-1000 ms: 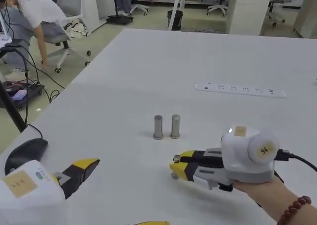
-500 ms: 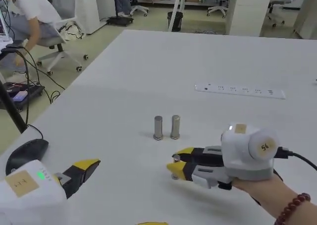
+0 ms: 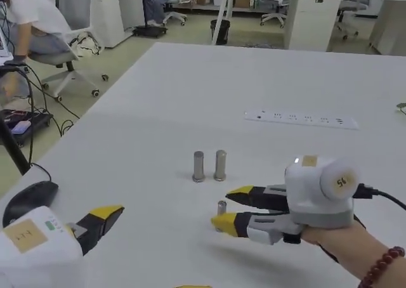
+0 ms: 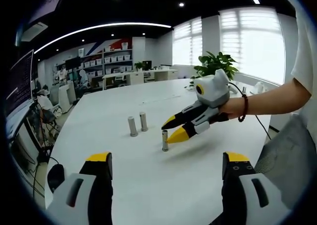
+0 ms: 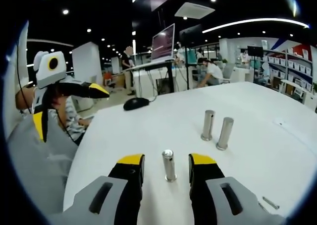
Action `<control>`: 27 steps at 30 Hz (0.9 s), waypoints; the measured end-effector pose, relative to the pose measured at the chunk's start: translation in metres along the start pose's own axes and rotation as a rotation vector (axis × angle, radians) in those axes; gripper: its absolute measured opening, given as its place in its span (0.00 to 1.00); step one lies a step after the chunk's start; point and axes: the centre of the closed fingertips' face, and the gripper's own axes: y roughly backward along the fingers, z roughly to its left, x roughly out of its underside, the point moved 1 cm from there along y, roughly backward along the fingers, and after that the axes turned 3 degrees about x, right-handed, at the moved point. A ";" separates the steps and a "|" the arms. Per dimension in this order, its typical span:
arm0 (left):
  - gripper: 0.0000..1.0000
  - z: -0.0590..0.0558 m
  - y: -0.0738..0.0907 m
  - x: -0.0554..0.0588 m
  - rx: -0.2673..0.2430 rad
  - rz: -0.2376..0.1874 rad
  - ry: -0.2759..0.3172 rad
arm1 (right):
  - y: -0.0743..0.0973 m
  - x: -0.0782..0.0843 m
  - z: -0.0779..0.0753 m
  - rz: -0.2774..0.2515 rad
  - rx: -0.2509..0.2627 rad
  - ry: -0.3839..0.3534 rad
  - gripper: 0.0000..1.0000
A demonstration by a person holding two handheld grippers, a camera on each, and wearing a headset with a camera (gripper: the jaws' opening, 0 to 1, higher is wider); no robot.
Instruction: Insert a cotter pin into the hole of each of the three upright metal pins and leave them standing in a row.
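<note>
The right gripper (image 3: 225,207) is held low over the white table (image 3: 158,98) with its jaws apart. One upright metal pin (image 5: 169,164) is seen standing between them, with a gap visible on each side. Two other metal pins (image 3: 198,166) are seen upright and just beside each other, near the first pin, farther along the table. The left gripper (image 4: 167,158) is seen well apart from the pins, its jaws spread wide. A power strip (image 3: 295,118) is laid farther back.
</note>
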 end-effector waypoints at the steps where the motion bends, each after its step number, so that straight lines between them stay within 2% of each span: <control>1: 0.92 0.000 0.000 0.000 0.001 -0.001 0.000 | 0.002 0.001 -0.001 0.009 0.002 0.001 0.39; 13: 0.94 -0.003 0.000 -0.002 0.004 -0.006 -0.003 | 0.030 0.012 -0.017 0.059 0.042 -0.018 0.42; 27: 0.92 -0.008 -0.003 -0.003 0.012 -0.006 -0.007 | 0.070 0.038 -0.055 0.137 0.144 -0.037 0.38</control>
